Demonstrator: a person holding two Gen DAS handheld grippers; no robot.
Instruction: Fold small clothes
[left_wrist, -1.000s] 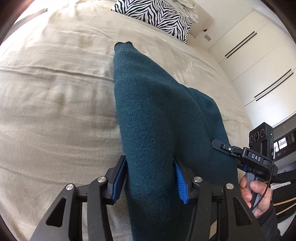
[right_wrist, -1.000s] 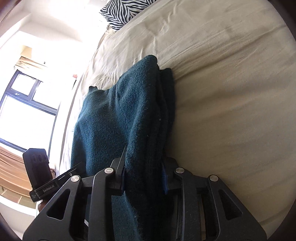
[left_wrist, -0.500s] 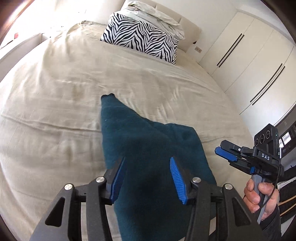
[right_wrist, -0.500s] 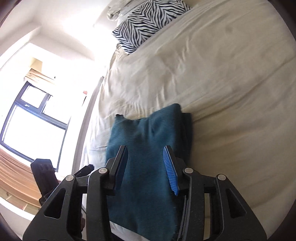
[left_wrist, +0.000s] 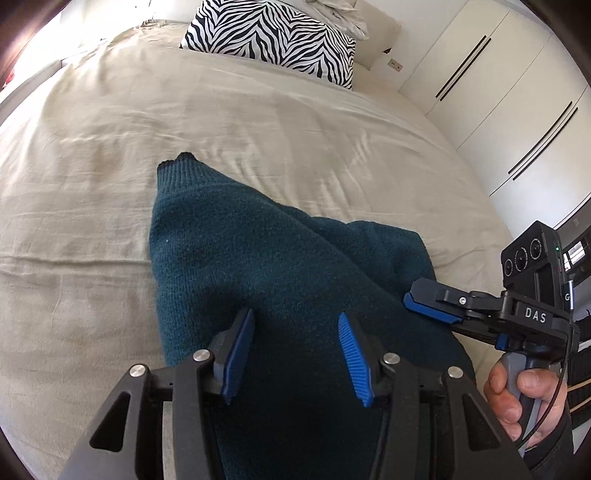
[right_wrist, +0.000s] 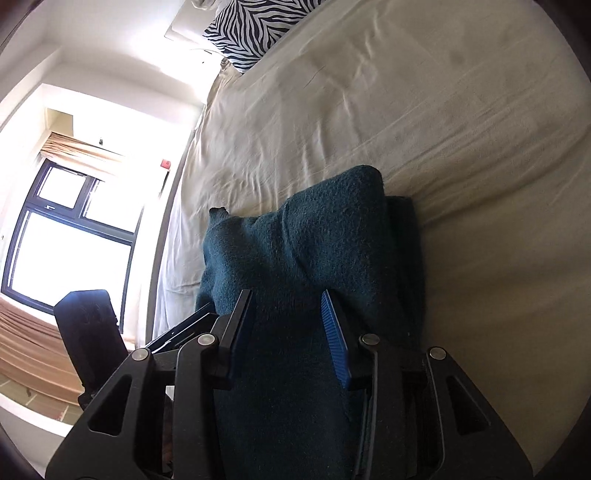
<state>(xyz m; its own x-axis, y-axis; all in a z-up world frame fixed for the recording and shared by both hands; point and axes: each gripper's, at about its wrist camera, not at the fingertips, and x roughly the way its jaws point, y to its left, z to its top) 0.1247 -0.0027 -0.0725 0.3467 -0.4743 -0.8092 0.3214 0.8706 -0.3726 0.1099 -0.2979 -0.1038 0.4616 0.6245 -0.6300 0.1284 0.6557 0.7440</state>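
A dark teal knitted sweater (left_wrist: 258, 258) lies folded lengthwise on the beige bed cover (left_wrist: 92, 184), its ribbed cuff pointing away. My left gripper (left_wrist: 295, 314) hovers over its near end, blue pads apart and bare, with the knit under the gap. The same sweater (right_wrist: 314, 240) fills the right wrist view as a thick folded stack. My right gripper (right_wrist: 285, 293) has its jaws closing with the fabric between them, and the right pad's blue face still shows. From the left view, the right gripper (left_wrist: 410, 297) sits at the sweater's right edge, held by a hand (left_wrist: 517, 391).
A zebra-striped pillow (left_wrist: 273, 33) leans at the head of the bed. White wardrobe doors (left_wrist: 498, 92) stand along the right side. A bright window (right_wrist: 66, 236) is beyond the bed's left edge. The bed cover is wrinkled around the sweater.
Both grippers held the raised sweater a second ago. Both have let go and drawn back, and the sweater now rests on the bed. The right gripper has since come closer over the fabric.
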